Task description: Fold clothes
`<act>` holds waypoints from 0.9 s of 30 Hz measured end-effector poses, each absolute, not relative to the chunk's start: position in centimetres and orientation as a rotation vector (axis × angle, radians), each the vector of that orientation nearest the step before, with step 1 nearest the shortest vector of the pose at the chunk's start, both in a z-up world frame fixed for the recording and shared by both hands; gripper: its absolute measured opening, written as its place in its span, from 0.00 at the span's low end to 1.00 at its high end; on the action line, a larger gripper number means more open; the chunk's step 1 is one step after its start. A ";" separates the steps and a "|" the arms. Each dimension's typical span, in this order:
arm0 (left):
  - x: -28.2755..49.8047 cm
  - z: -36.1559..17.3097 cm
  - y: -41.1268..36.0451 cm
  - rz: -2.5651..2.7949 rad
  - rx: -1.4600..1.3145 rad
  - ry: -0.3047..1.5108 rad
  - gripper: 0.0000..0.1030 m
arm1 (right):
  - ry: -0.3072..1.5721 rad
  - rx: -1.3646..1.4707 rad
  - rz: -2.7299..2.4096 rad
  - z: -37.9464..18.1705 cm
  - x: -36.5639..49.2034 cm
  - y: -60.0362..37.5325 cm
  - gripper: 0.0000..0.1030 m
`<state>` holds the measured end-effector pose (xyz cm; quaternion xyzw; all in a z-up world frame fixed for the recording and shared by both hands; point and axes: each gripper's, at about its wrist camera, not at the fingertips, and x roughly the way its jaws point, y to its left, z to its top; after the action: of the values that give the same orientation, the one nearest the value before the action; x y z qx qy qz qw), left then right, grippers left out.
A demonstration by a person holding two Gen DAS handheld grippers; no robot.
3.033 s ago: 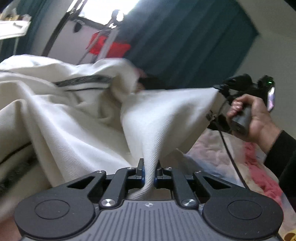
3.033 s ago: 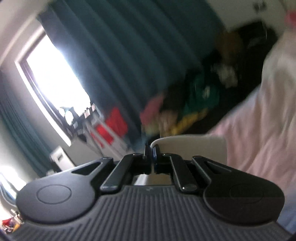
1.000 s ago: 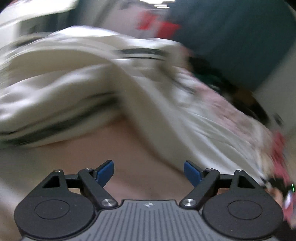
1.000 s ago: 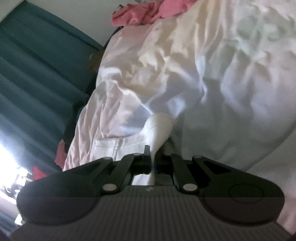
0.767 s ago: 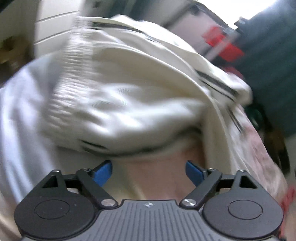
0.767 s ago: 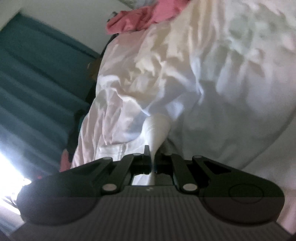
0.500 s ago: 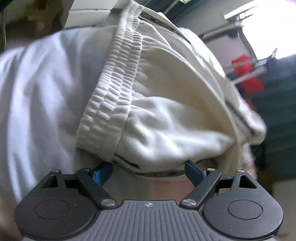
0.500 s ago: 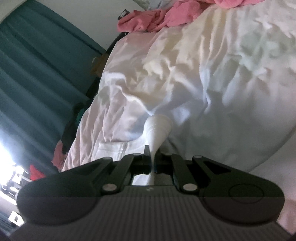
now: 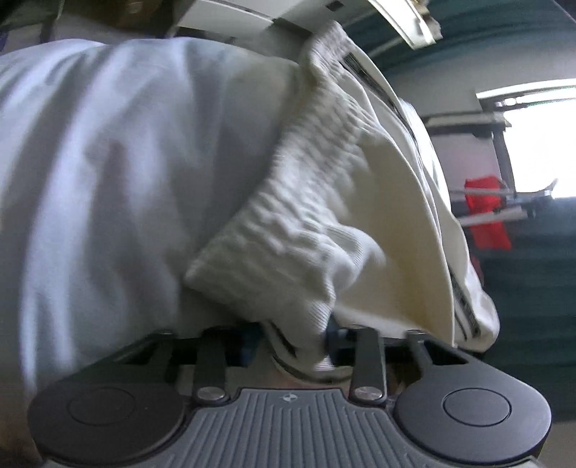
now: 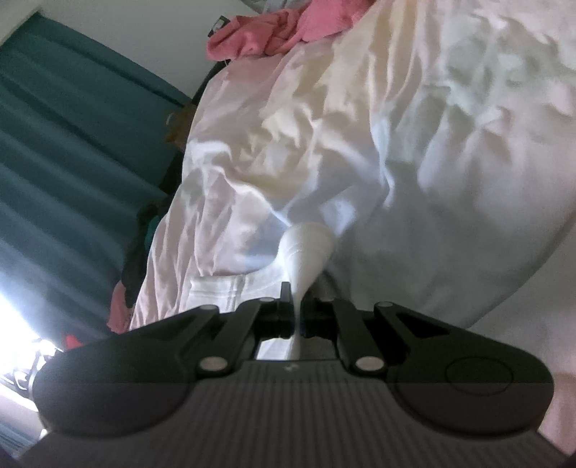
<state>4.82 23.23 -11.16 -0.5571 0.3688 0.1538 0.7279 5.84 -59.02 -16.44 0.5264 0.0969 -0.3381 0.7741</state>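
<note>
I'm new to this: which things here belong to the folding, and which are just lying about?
In the job:
- cream garment, ribbed waistband
- left gripper, just closed on that waistband
- right gripper, pinching white cloth

Lying about:
- pink clothing
- teal curtain
- red item

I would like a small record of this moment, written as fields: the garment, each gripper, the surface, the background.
garment: cream garment with ribbed elastic waistband
left gripper: jaws just closing, waistband corner between them
right gripper: shut on a white fold of cloth
surface: rumpled white bedsheet
background: pink cloth, teal curtain
</note>
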 end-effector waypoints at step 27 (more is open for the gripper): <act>-2.6 -2.5 27.5 0.274 -0.609 0.901 0.65 | 0.346 0.990 -1.017 -14.8 1.1 -59.8 0.31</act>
<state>-2.61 27.47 -2.47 -0.2889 0.4273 0.1299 0.8468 1.06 -59.76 -14.80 0.4520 0.1581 -0.4644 0.7450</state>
